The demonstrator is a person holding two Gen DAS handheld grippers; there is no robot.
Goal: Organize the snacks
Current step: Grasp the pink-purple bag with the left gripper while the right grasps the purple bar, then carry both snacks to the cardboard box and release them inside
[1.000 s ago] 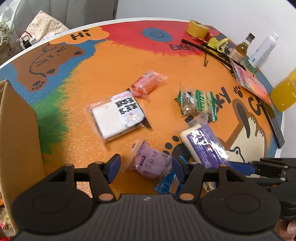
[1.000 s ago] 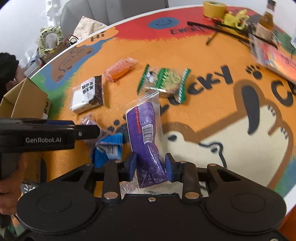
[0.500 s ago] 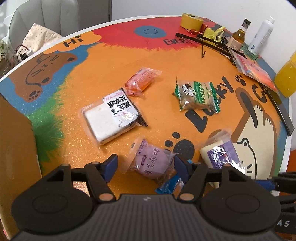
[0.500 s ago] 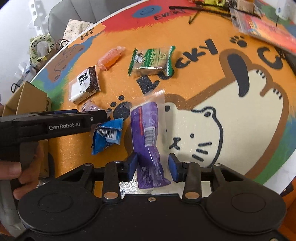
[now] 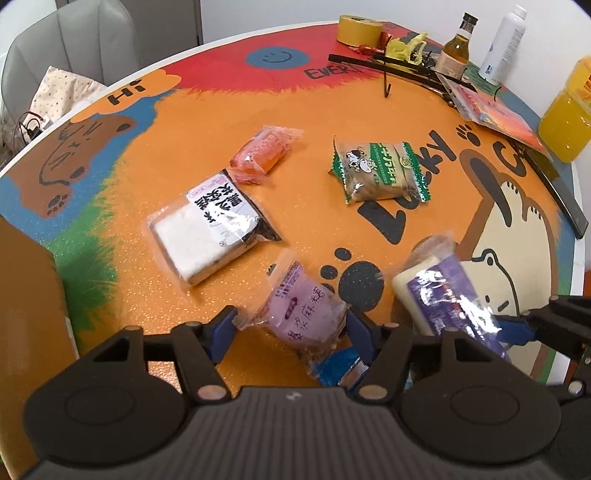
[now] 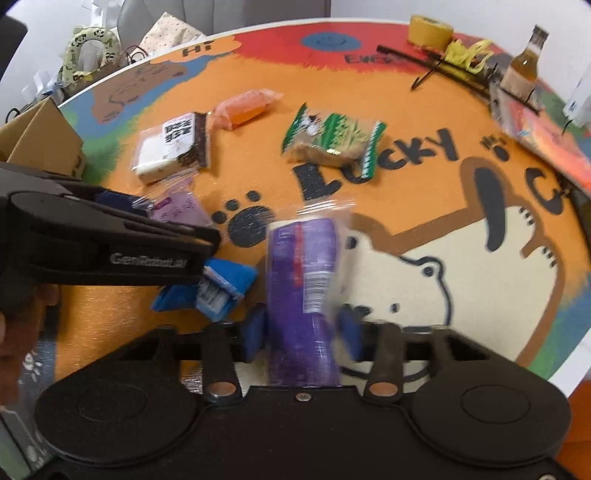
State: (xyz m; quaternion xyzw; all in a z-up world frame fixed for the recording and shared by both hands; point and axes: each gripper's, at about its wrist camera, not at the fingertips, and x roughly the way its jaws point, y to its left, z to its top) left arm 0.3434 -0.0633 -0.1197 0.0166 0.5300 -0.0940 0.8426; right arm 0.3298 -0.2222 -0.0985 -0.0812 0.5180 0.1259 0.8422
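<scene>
Raised since earlier, purple snack pack (image 6: 303, 291) sits between right jaws (blurred).

In the left wrist view, the mochi packet (image 5: 303, 314) is lying low in the centre of the table (image 5: 177, 122), between the left gripper's (image 5: 290, 334) fingers, with the flat cake pack (image 5: 212, 230) sitting up and to its left. The small wrapped bar (image 5: 264, 153) is lying above that, and the cow-print cracker pack (image 5: 380, 171) is resting to the right of centre. The tape roll (image 5: 360, 29) and glass bottle (image 5: 456, 50) are standing along the upper right rim. A cardboard box (image 5: 26, 295) is filling the left edge
</scene>
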